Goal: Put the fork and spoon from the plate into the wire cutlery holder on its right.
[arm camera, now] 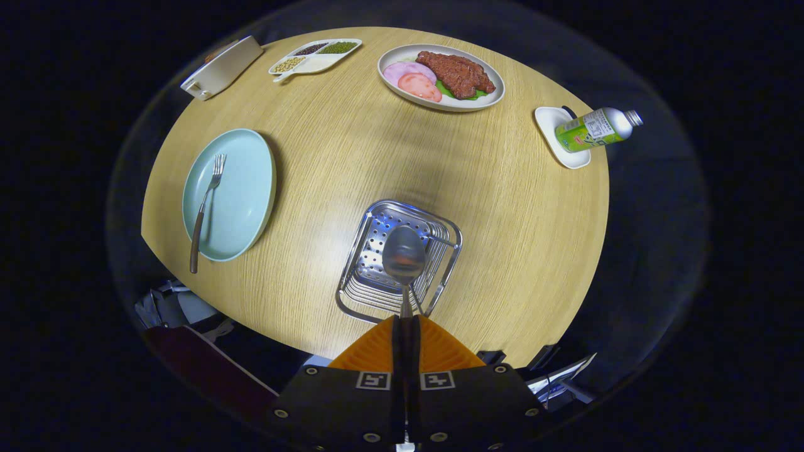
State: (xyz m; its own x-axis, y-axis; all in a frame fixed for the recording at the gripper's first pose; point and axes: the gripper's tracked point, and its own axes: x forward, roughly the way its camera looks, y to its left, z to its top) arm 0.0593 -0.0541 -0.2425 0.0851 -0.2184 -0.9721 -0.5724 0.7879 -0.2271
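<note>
The gripper [406, 321] is held above the near part of a round wooden table [352, 157]; its fingers [377, 351] are pressed close together, pinching the handle of a spoon [404, 256] between them; the spoon's bowl is seen just ahead of the fingertips, directly over the holder [370, 270], a wire basket with a perforated metal floor standing on the table; whether the bowl touches the holder cannot be told.

To the left of the holder, well apart from it, a pale blue plate [242, 188] is set on the table; a fork [206, 207] lies on the plate, tines pointing away from the gripper, its dark handle reaching past the plate's near rim.

Beyond the holder, at the far side of the table, an oval dish [490, 97] is seen bearing meat, sliced ham and a green leaf; to its left a divided tray [317, 63] holds beans in separate compartments; further left a white box [220, 69] is placed near the table's rim.

At the far right a bottle [597, 129] lies on its side on a small white dish [553, 129], its cap pointing away from the table's middle.
</note>
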